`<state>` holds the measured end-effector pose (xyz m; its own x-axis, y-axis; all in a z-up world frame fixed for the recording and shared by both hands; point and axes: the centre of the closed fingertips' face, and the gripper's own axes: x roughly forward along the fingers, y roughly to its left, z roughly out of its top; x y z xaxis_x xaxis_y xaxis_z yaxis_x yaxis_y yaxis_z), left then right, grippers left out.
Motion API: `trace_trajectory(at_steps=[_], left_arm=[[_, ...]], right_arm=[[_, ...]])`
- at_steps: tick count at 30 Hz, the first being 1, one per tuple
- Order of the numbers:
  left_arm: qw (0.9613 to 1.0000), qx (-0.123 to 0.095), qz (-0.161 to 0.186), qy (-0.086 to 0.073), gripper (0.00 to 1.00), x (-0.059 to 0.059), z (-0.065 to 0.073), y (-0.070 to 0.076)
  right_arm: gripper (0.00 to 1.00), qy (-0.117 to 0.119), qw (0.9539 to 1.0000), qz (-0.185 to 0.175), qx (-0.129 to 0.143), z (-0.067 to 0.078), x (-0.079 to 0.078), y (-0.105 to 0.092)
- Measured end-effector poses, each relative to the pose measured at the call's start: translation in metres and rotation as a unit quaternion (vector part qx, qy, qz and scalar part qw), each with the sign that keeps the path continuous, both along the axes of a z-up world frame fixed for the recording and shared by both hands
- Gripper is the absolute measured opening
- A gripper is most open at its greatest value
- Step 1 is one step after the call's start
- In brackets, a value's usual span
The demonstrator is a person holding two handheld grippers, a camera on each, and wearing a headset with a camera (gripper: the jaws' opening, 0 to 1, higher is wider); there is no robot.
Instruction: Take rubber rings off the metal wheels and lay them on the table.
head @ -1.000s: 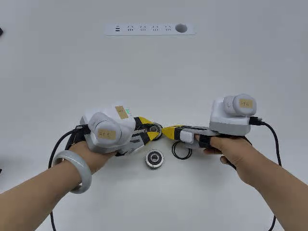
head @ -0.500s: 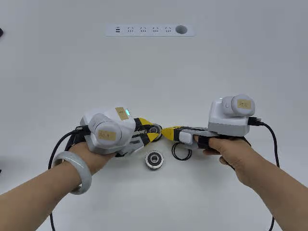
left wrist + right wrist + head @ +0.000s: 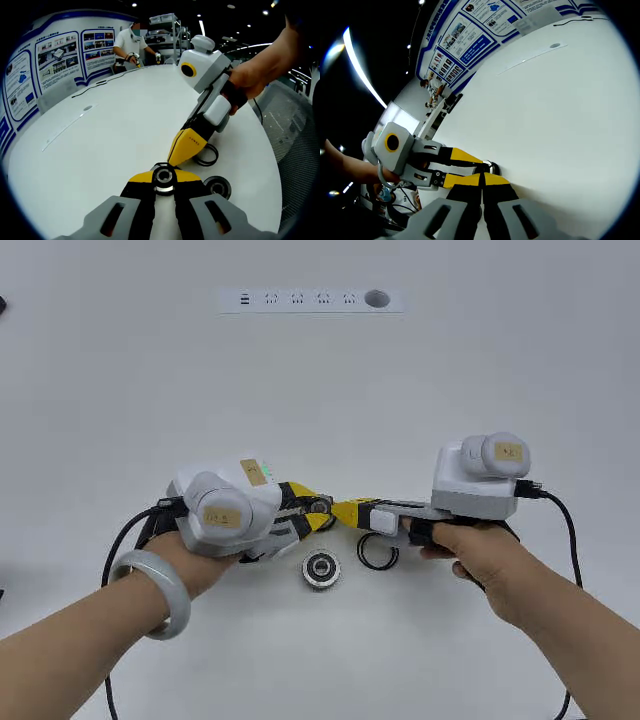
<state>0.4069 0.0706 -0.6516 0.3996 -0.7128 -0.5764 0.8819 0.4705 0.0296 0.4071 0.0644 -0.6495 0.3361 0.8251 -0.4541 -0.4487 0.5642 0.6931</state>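
A metal wheel [image 3: 322,506] is clamped in the left gripper [image 3: 310,508], and the right gripper [image 3: 348,512] is set at its rim with jaws drawn together; a firm clamp and an outward peel are advised. A second wheel [image 3: 320,568] and loose rubber rings [image 3: 377,552] lie near on the tabletop [image 3: 300,390], and a power strip [image 3: 310,300] lies well beyond. None of these is judged to be in the way.

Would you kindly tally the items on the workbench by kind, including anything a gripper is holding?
metal wheels: 2 (one in the left gripper, one on the table)
rubber rings: 2, as far as can be told, lying overlapped on the table
power strip: 1
Total: 5
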Motion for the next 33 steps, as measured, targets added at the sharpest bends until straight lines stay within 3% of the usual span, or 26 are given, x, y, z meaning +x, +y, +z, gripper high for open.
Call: trace_trajectory(at_steps=[13, 27, 32, 33], left_arm=[[1.0, 0.0, -0.002, -0.001, 0.13, 0.0002, -0.0002, 0.0002], [0.9999, 0.002, -0.01, -0.012, 0.14, -0.0003, 0.001, -0.0008], [0.9997, -0.005, -0.017, -0.015, 0.2, -0.0027, 0.0042, -0.0035], [0.9997, 0.001, -0.019, -0.016, 0.21, -0.0035, 0.0032, -0.0028]], right_arm=[[0.02, 0.003, 0.9995, 0.009, 0.029, 0.0094, -0.0056, 0.0054], [0.02, 0.007, 1.0, -0.005, 0.002, 0.0032, -0.0056, 0.0036], [0.02, 0.009, 0.9999, -0.006, 0.0, 0.0028, -0.0056, 0.0027], [0.02, 0.009, 0.9999, -0.006, 0.0, 0.0027, -0.0055, 0.0025]])
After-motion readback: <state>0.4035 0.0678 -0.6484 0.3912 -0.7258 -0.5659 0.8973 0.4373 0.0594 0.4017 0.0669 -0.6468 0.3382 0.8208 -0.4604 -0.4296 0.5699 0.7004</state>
